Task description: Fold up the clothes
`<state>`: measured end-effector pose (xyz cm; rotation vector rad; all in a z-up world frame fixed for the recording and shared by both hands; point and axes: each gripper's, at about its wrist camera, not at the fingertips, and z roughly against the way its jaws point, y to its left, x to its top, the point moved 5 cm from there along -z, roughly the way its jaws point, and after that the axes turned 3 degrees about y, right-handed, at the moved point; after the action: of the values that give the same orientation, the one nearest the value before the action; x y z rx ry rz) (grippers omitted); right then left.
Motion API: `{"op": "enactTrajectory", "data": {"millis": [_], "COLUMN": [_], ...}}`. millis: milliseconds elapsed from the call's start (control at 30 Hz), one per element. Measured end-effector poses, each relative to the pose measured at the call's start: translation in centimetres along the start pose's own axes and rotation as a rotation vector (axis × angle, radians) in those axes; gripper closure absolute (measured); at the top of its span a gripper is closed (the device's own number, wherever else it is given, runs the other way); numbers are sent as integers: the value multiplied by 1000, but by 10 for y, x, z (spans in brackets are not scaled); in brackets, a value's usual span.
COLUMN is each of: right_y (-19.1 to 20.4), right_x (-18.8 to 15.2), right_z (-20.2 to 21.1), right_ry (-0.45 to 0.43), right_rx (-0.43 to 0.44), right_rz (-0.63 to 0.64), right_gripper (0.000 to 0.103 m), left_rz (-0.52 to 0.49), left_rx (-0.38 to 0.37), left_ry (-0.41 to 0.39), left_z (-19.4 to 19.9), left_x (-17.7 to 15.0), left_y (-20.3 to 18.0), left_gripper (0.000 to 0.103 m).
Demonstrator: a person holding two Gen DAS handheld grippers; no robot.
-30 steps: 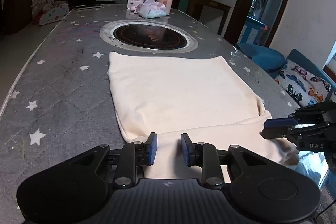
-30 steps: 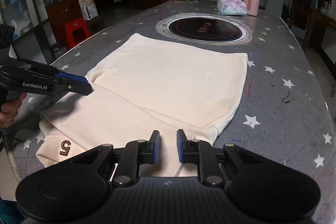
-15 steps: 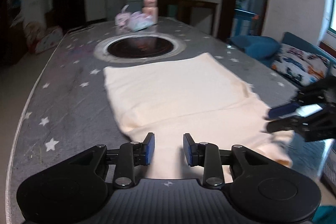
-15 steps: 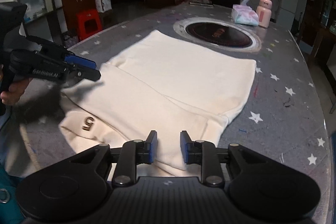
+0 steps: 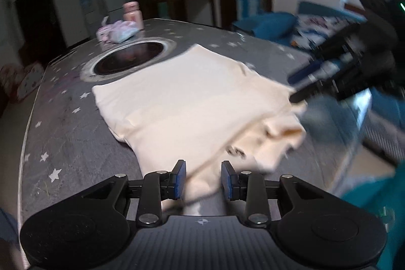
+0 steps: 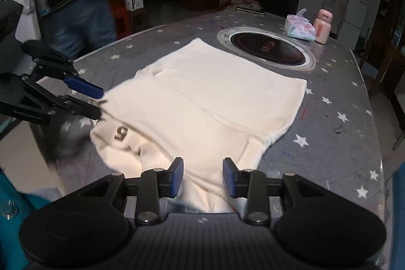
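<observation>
A cream garment [image 5: 182,103] [image 6: 207,98] lies folded flat on the grey star-patterned table [image 5: 71,138] [image 6: 336,103], its near end rumpled at the table edge. A brown "5" mark [image 6: 121,132] shows near its left corner. My left gripper [image 5: 203,177] [image 6: 100,104] hovers at that corner with its jaws apart and the cloth edge loose between them. My right gripper [image 6: 203,176] [image 5: 296,89] is over the near right edge. Its jaws are opening, and cloth lies between the pads [image 6: 177,173] without being pressed.
A round black cooktop [image 5: 129,58] [image 6: 265,49] is set into the table beyond the garment. A tissue pack [image 6: 300,28] and a pink bottle [image 6: 322,27] stand behind it. A person in jeans [image 6: 76,17] stands at the far left. A blue sofa [image 5: 268,24] lies right of the table.
Both grippers' jaws have widened. Both views have rolled and shifted along the near edge. The garment's near end, flat a second ago, is now rumpled, with the "5" corner bunched.
</observation>
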<state>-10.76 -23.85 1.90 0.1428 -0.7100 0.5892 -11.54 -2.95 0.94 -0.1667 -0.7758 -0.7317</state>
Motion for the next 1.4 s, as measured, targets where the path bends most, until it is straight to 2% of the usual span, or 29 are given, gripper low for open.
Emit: {"op": "enactTrajectory", "data": {"millis": [67,167,367,400,433,533,600,867,933,1033,1067,1100,1233,1367,1400], "right_y": [2,7,16,16,17,20,23,32,33,31,30,29,19,12,11], "right_x": [-6,-13,-22,-22,-23,-24,-25,-11,-9,-4,-2,0,11,21,23], "right_z": [4,9,11,10,10,7,5,-10,-20,-26,-28,-29,-24,-20,-19], "right_ry": [14,27,42,42,43,48,43,-47,-50,-58,-61,-63,-76,-75,-76], "right_rx": [-1,-2,-15,-15,-14,-13,-16,-11,-5,13,20,28,46,69,71], "right_rz": [22,59,111,117,122,149,182,255,262,245,237,229,181,137,131], "right_gripper": [68,56,52,52,52,50,45,46,50,70,83,86,89,90,90], "left_rz": [-60,-134,-252,-256,-258,-228,-195,-22,7,10,7,4,-12,-36,-43], "left_rx": [8,30,61,61,61,52,48,-25,-44,-39,-35,-32,-11,20,36], "left_ry": [6,-22,-74,-78,-82,-99,-124,-131,-126,-121,-120,-120,-119,-92,-88], "left_z": [1,-3,-17,-20,-22,-24,-21,-25,-28,-29,-27,-26,-17,-15,-15], "left_x": [-5,-7,-6,-6,-5,0,7,39,42,40,38,35,22,7,4], "left_y": [-9,-20,-39,-40,-41,-37,-31,3,8,10,10,9,7,4,4], "left_gripper": [68,65,63,65,75,91,93,94,94,93,91,90,81,78,72]}}
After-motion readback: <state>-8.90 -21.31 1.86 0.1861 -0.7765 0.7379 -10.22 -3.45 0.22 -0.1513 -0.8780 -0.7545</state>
